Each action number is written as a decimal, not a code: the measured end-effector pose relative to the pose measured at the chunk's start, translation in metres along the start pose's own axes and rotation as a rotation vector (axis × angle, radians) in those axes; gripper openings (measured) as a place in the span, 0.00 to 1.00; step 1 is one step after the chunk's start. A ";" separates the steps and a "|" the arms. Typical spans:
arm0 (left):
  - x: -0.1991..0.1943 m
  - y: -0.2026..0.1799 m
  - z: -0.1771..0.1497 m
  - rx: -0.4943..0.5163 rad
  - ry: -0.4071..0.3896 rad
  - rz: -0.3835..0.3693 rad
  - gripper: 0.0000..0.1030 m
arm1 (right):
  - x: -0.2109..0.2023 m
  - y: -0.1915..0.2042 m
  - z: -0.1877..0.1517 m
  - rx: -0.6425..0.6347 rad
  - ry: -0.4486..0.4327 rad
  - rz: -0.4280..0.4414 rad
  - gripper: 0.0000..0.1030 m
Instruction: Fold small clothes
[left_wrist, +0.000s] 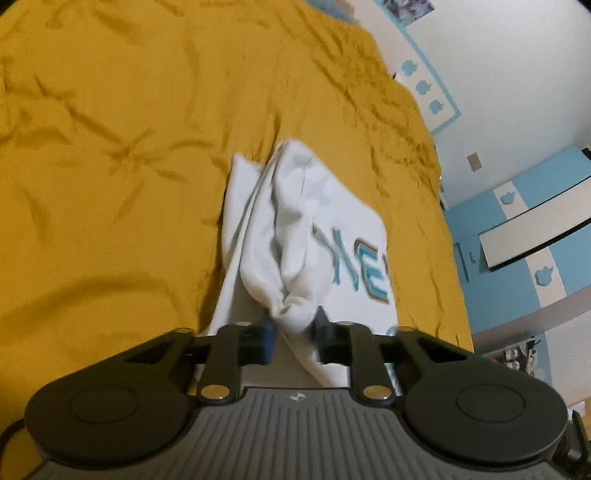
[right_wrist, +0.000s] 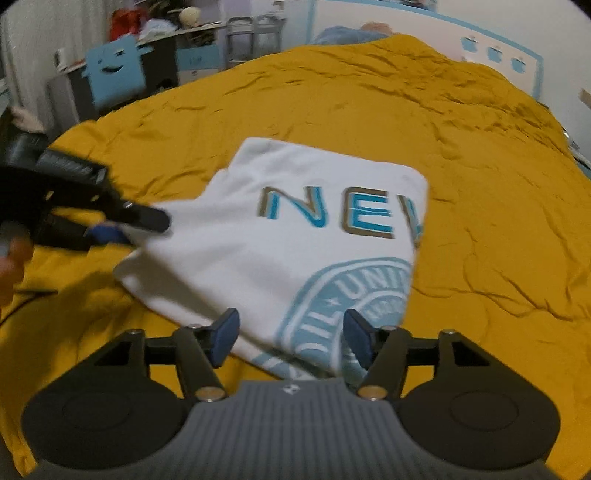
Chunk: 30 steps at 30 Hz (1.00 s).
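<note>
- My left hand-held gripper (left_wrist: 292, 341) pinches a bunched bit of the white shirt (left_wrist: 295, 236) on the yellow bed (left_wrist: 110, 147).
- Only my right view shows the shirt's round blue print (right_wrist: 332, 302); my right hand-held gripper (right_wrist: 291, 341) is wide, holding nothing.

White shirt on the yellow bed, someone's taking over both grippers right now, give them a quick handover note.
Left gripper: shut on a bunched edge of the white shirt, lifting it off the yellow bedspread.
Right gripper: open, holding nothing, poised over the shirt's near edge.
Done: the right side looks folded under, cutting the lettering off.
Left: carry the gripped left side across, lay it flat, then finish folding.
</note>
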<state>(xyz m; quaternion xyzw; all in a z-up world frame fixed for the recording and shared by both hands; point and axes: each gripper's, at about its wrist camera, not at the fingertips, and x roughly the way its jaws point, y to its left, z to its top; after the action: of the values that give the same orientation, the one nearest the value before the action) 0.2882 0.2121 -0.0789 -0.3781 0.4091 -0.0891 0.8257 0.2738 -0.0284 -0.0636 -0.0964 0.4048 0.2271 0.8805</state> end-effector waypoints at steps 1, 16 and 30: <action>-0.003 -0.004 0.000 0.010 -0.013 -0.013 0.15 | 0.003 0.006 0.000 -0.031 -0.002 0.005 0.65; -0.014 -0.018 -0.001 0.066 -0.037 0.034 0.12 | 0.025 -0.017 -0.025 -0.207 0.035 -0.304 0.47; -0.011 -0.015 -0.014 0.164 0.024 0.197 0.11 | -0.008 -0.037 -0.044 -0.081 0.074 -0.137 0.00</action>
<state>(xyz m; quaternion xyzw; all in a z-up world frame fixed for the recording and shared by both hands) 0.2731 0.1994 -0.0669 -0.2662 0.4455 -0.0451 0.8536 0.2574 -0.0792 -0.0871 -0.1679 0.4201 0.1787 0.8737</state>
